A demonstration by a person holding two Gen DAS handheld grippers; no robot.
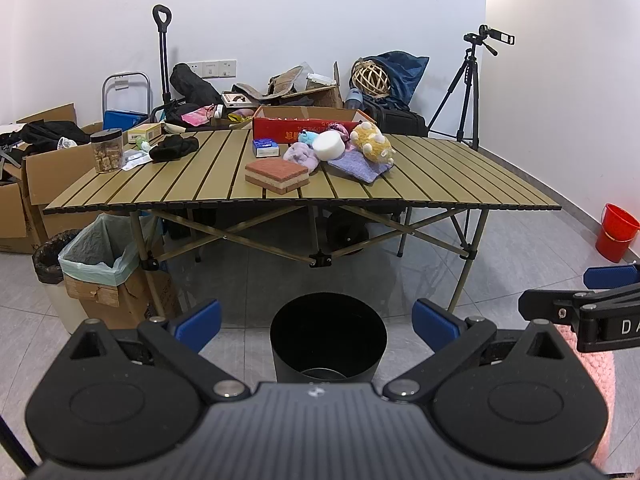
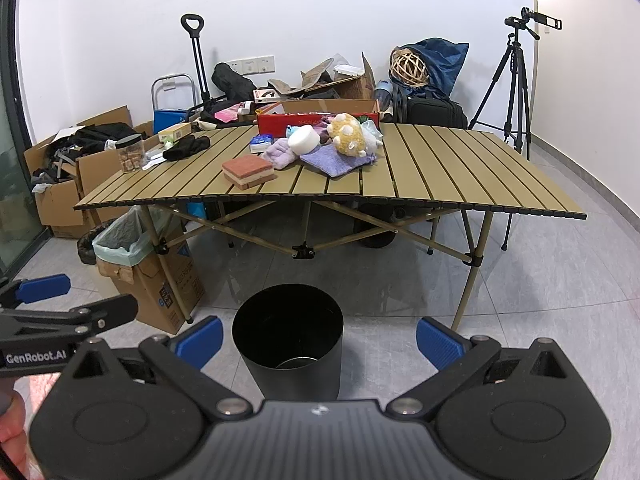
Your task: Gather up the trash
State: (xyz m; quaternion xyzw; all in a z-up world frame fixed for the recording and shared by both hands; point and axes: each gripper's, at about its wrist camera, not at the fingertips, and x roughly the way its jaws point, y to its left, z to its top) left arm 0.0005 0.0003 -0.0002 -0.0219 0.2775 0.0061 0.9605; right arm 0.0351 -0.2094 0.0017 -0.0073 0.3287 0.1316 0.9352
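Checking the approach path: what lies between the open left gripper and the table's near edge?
In the left wrist view, only the black bin on bare floor lies between the left gripper and the table.

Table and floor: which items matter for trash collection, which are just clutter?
Job:
black bin
left claw, open
right claw, open
plastic wrapper

Clutter:
sponge block
plush toy
snack jar
tripod
red bucket

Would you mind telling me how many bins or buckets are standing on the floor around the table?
4: a black bin in front of the table, a green-lined cardboard-box bin at its left leg, a black-bagged bin beside that, and a red bucket far right. Clutter may hide more.
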